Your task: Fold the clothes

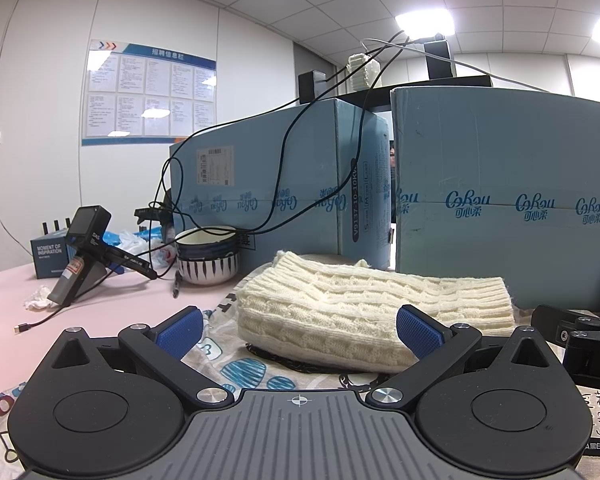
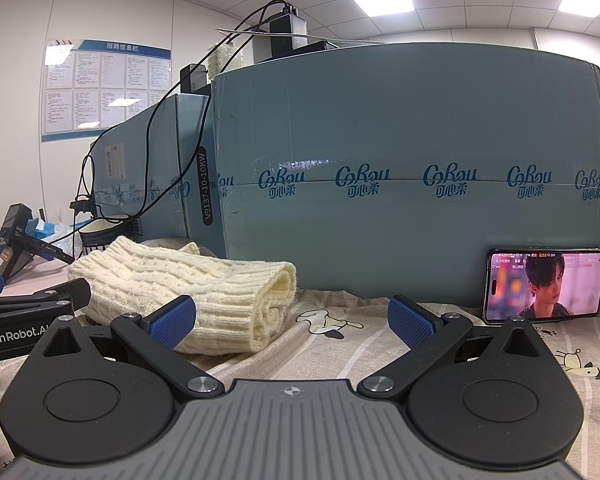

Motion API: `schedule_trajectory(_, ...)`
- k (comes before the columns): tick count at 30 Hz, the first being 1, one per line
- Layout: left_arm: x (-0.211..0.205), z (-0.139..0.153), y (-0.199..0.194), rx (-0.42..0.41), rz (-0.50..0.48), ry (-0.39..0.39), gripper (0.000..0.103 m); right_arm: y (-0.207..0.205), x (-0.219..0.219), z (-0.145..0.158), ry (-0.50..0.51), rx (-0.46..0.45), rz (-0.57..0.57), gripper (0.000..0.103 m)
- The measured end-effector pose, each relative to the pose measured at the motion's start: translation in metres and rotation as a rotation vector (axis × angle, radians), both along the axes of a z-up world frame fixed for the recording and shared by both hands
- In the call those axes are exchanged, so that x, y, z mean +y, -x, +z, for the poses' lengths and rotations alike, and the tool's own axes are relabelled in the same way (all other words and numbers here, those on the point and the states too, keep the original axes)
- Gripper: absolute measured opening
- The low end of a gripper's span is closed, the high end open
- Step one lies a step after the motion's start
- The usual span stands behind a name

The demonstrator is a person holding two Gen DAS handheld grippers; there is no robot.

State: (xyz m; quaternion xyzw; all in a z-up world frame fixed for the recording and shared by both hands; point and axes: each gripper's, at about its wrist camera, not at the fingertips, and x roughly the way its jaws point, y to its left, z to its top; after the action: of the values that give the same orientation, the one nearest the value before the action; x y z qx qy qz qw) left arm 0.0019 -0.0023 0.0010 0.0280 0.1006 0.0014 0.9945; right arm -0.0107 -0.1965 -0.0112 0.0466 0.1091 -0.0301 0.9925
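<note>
Fingers [image 1: 418,330] of both grippers spread wide, gripping nothing; left gripper [image 1: 298,330], right gripper [image 2: 292,320]. Folded cream knit sweater [image 1: 356,312] lies on patterned sheet [image 2: 340,344] before blue cartons [image 2: 412,160], phone [image 2: 544,286] propped right.

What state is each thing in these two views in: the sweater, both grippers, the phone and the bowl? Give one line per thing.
Cream knit sweater: folded into a compact bundle, lying on the patterned cloth.
Left gripper: jaws wide open, holding nothing.
Right gripper: jaws wide open, holding nothing.
Phone: screen lit, playing video, propped sideways against the blue box.
Striped bowl: upright on the table; contents not visible.
</note>
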Motion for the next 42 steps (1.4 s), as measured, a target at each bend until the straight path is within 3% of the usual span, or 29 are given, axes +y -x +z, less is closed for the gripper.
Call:
schedule_trajectory(20,0.001,0.001,0.002,-0.008,-0.001,0.006,0.103,0.005,0.001,0.0,0.0,-0.01,-0.016,0.103)
schedule_trajectory(28,0.014,0.01,0.008,-0.045,-0.009,0.102,0.103,0.015,-0.003,0.014,-0.068,-0.002,-0.051,0.103)
schedule_trajectory(33,0.027,0.016,0.01,-0.017,-0.109,0.229,0.103,0.036,-0.003,0.027,-0.073,-0.014,-0.072,0.103)
schedule_trajectory(42,0.011,0.026,0.035,-0.046,-0.315,0.254,0.103,0.099,-0.008,0.04,-0.044,-0.017,-0.101,0.103)
